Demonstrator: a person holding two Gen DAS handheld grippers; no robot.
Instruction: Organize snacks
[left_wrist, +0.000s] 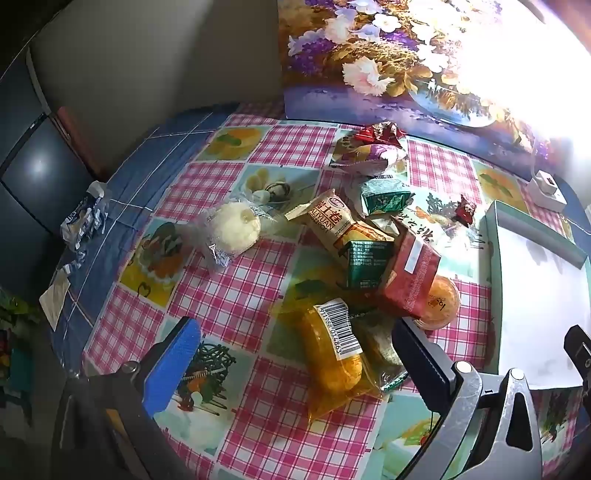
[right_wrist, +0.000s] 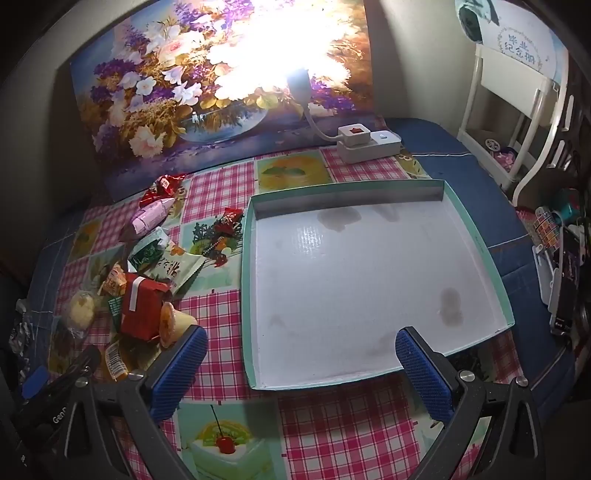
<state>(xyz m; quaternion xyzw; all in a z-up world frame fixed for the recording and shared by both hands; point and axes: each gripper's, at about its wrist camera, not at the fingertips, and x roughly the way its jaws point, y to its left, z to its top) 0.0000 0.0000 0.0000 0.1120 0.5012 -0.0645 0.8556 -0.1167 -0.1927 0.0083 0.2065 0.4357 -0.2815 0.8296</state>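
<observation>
A pile of snacks lies on the checked tablecloth: a yellow bun packet with a barcode (left_wrist: 332, 354), a red carton (left_wrist: 410, 280), a green packet (left_wrist: 365, 264), a tan roll packet (left_wrist: 332, 221), an orange jelly cup (left_wrist: 441, 302) and a white round cake (left_wrist: 232, 227). My left gripper (left_wrist: 295, 350) is open, low over the yellow packet. A white tray with a teal rim (right_wrist: 476, 236) stands empty to the right of the pile. My right gripper (right_wrist: 301, 354) is open at the tray's near edge. The red carton (right_wrist: 142, 310) also shows in the right wrist view.
A flower painting (right_wrist: 166, 99) leans against the wall behind the table. A white power strip (right_wrist: 365, 142) with a lamp sits at the back. Red and pink wrapped sweets (right_wrist: 155, 206) lie near the painting. A crumpled wrapper (left_wrist: 85, 218) lies at the table's left edge. A white rack (right_wrist: 517, 122) stands at right.
</observation>
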